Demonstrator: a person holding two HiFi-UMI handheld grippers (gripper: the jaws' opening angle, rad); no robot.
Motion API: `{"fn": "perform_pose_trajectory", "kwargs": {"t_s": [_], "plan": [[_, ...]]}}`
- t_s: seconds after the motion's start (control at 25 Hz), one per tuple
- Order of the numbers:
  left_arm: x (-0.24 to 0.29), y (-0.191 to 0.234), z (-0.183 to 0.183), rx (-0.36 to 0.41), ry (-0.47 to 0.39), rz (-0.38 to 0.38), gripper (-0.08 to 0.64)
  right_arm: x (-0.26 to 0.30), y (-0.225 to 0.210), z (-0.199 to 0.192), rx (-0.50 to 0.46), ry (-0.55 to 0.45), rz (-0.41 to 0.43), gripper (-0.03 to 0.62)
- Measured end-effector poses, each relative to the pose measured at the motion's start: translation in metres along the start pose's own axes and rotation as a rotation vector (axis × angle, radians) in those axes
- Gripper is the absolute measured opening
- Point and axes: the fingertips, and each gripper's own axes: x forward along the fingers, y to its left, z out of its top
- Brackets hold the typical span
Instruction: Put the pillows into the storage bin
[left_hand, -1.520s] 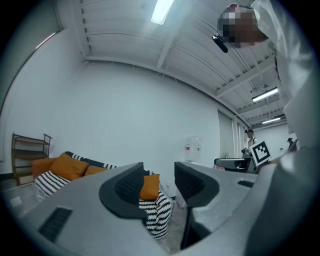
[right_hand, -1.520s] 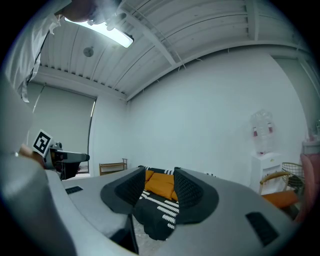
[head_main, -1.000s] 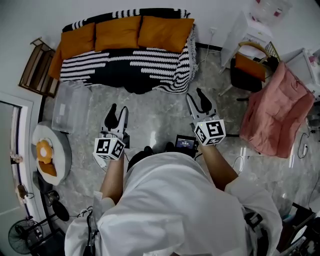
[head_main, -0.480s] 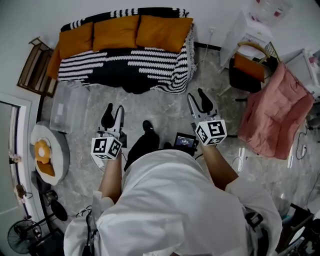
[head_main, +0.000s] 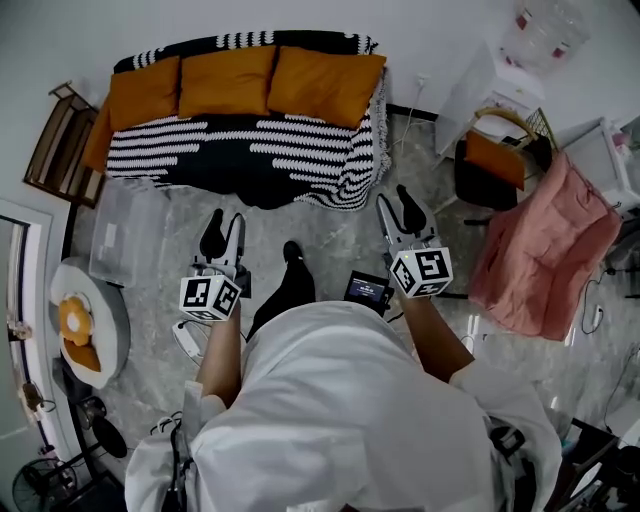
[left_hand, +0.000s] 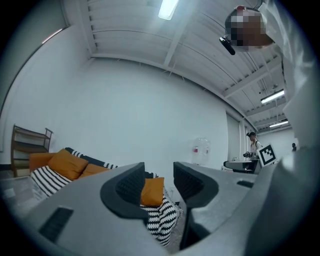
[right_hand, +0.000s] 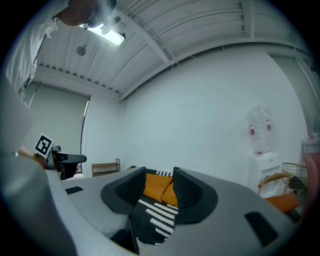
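Orange pillows (head_main: 228, 82) well beyond left gripper (head_main: 225, 228) and right gripper (head_main: 397, 206), both released, empty.

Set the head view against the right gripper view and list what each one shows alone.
Head view only: the clear storage bin on the floor and the round white table. Right gripper view only: the ceiling light. Both: the orange pillows on the striped sofa, the water bottle, and the right tool, open with nothing gripped.
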Motion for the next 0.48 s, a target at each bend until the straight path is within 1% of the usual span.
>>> {"fn": "perform_pose_trajectory", "kwargs": {"t_s": [0.28, 0.48], "plan": [[0.067, 0.061, 0.018, -0.011, 0.013, -0.014, 0.183, 0.094, -0.006, 0.022, -0.015, -0.002, 0.003, 0.187], [0.121, 0.112, 0.031, -0.029, 0.008, -0.03, 0.183, 0.164, -0.01, 0.03, -0.001, 0.005, -0.014, 0.187]]}}
